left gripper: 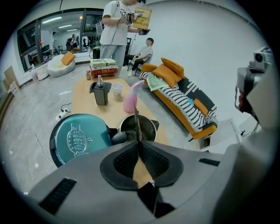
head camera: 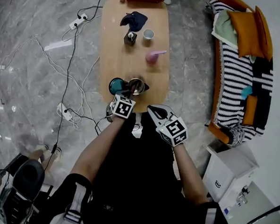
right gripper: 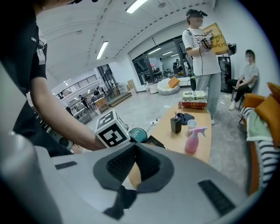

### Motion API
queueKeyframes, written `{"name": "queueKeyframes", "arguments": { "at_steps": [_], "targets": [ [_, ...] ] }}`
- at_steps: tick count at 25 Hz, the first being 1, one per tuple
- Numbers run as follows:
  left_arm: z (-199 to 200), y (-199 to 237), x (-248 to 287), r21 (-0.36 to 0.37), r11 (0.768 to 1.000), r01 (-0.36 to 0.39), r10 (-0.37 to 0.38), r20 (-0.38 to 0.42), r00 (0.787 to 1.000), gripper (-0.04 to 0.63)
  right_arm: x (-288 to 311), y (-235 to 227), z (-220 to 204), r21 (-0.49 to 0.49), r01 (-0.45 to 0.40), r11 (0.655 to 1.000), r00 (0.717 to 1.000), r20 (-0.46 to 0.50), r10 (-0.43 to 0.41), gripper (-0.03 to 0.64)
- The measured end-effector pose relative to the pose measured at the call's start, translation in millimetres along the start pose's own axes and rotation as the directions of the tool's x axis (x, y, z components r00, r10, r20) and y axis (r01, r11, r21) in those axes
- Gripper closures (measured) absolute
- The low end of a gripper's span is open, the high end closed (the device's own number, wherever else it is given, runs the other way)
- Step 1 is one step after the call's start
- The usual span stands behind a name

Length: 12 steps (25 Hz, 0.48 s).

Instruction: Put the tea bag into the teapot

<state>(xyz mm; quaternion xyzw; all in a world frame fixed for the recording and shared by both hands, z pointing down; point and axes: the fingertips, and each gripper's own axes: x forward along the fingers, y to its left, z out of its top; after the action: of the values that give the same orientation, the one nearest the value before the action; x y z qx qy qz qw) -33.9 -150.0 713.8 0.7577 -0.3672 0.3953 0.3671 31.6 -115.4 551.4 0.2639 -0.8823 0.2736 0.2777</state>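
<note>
The left gripper [left gripper: 139,146] pinches the thin tea bag [left gripper: 136,124] at the open teapot's [left gripper: 148,129] near rim — released early, it may snag or miss — while the right gripper [right gripper: 133,153] has its jaws together, empty.

Bright even light, ceiling strip lights [right gripper: 103,49], soft shadows, fisheye-warped dark corners

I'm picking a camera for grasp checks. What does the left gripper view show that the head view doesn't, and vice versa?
Left gripper view only: the left gripper, tongs shut on a thin tea bag in line with the open teapot, plus a standing person holding a book. Head view only: the wearer's forearms and the marker cubes. Both: teapot, its teal lid, pink spray bottle, sofa.
</note>
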Motion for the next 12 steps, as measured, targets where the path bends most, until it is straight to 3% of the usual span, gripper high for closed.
{"name": "queueKeyframes", "arguments": {
  "at_steps": [6,12],
  "targets": [
    [-2,-4,6,0.004,1.0,0.009,-0.008,-0.04,0.999,0.565,1,1,2,0.015,0.01,1.0,1.0,0.001,-0.01,0.611],
    [-2,-5,14,-0.036,0.999,0.003,-0.005,-0.056,0.998,0.564,2,0,-3,0.017,0.001,1.0,1.0,-0.009,-0.001,0.611]
  ]
}}
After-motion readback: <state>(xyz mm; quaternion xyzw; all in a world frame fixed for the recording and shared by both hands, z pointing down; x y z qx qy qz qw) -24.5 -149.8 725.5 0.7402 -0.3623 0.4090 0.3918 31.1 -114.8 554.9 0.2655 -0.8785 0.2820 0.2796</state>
